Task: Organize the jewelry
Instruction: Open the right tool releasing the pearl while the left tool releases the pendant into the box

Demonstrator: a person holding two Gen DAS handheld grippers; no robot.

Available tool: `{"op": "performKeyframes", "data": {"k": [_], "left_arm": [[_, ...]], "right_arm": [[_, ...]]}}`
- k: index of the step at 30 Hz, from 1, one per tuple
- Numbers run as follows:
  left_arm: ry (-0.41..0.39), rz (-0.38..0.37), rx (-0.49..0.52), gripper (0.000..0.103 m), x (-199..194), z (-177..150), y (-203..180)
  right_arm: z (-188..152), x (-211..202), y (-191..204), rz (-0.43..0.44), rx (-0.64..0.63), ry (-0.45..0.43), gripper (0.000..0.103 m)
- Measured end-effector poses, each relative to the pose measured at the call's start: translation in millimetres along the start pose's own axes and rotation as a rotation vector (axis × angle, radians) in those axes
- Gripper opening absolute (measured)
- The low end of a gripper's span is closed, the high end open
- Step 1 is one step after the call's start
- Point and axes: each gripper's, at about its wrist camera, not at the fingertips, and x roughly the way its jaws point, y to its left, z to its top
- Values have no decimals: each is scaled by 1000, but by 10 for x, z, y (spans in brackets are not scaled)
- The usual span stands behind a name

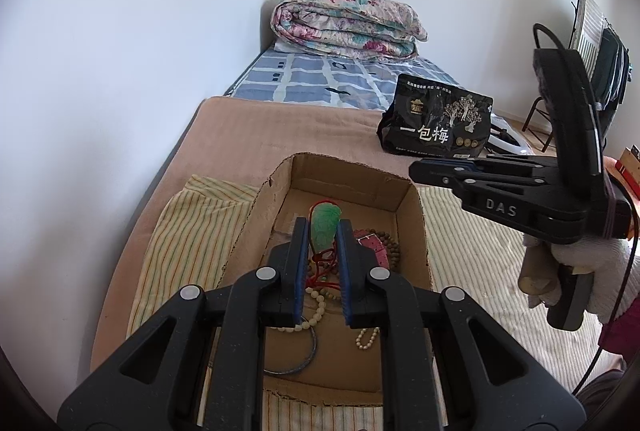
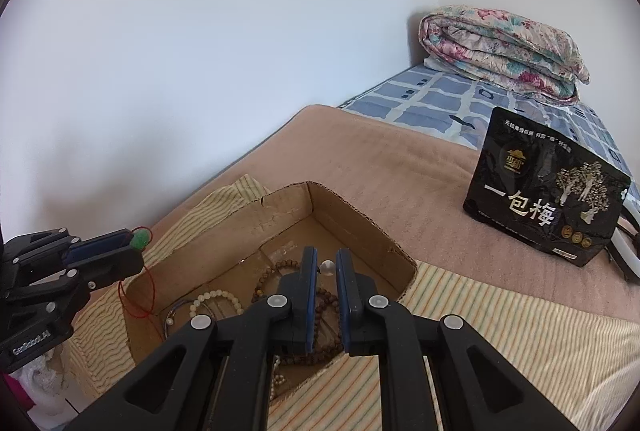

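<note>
Green carved jade pendant (image 1: pixel 325 228) sits pinched in the left gripper (image 1: pixel 323 231) jaws above the open cardboard box (image 1: pixel 412 215). Right gripper (image 2: pixel 327 267) jaws pinch a small clear bead (image 2: pixel 327 266). Both hover over a tan-blanketed bed (image 2: pixel 400 167) beside a white wall (image 2: pixel 200 51).

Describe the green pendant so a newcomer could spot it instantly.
Find the open cardboard box on the striped cloth on the bed. Above it, the left tool pinches a carved green pendant trailing a thin red cord. It is the only green piece; the jewelry below is beads and a bangle.

Green pendant (image 1: pixel 325 227), red cord (image 2: pixel 138 295); brown box (image 1: pixel 412 227); striped cloth (image 1: pixel 188 231); floral quilt (image 1: pixel 344 25).
</note>
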Motion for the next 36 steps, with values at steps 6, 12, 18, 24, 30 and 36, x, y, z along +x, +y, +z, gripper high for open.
{"op": "performKeyframes", "data": {"k": [6,12,18,24,30,36], "left_arm": [[17,8,10,12,92,-41,27],[26,12,17,12,148,-66,37],[18,24,28,46,159,-89,11],[8,36,29,59,147,-102,3],[7,39,24,59,140,-103,4],[1,38,20,59,110,-97,2]], "right_arm": [[24,203,-37,12,11,16,7],[29,305,-8,25,3,22,22],[23,315,13,10,4,17,55],[33,260,-14,-19,31,-11,88],[34,249,19,-32,27,-11,93],[44,211,22,-24,33,-16,93]]}}
